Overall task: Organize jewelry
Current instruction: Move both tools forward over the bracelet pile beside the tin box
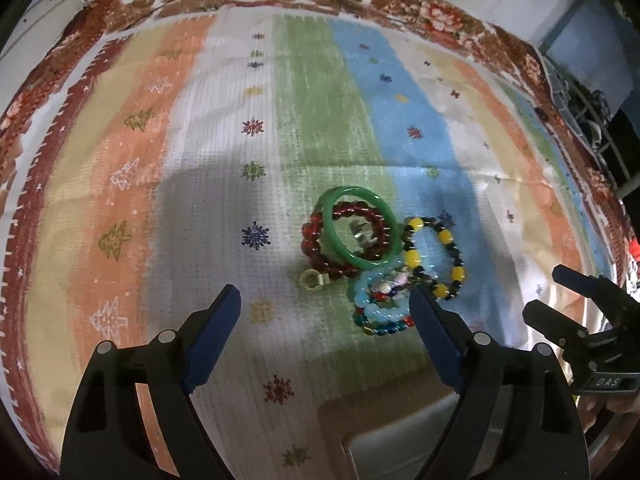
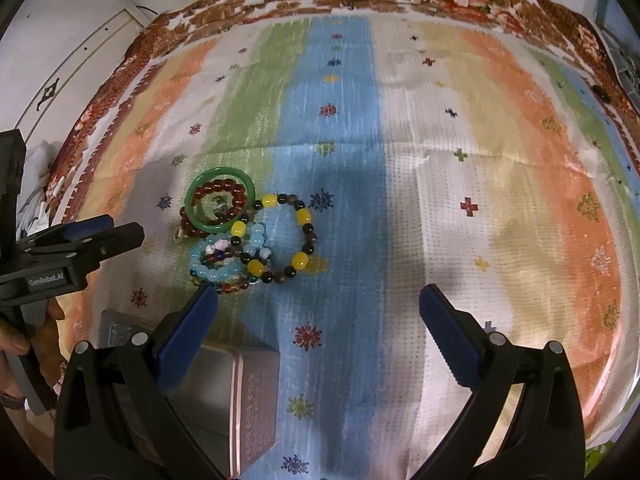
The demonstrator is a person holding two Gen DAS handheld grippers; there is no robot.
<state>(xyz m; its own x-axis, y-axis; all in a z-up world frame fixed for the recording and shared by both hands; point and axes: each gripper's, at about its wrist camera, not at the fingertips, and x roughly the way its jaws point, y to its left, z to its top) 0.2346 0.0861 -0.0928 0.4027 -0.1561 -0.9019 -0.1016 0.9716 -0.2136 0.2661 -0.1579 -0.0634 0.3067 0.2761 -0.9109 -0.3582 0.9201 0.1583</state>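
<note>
Left wrist view shows the left gripper [image 1: 325, 307] spread wide and empty, the bracelet pile [image 1: 376, 256] at its 1 o'clock; the green bangle [image 1: 360, 232], judged rigid and slippery, suits a rim grasp.

Striped cloth [image 2: 440, 200] over floral-covered surface, heap of bracelets [image 2: 240, 236], silver box [image 2: 240, 392] on it

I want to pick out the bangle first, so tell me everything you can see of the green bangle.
The green bangle is a smooth, glossy, solid ring, jade-like or glass by its look, unbroken. It lies nearly flat on the striped cloth at the far left of the jewelry pile, resting on the dark red bead bracelet, whose beads show through its opening. Its near edge meets the light blue bead bracelet. Neither tool touches it.
</note>
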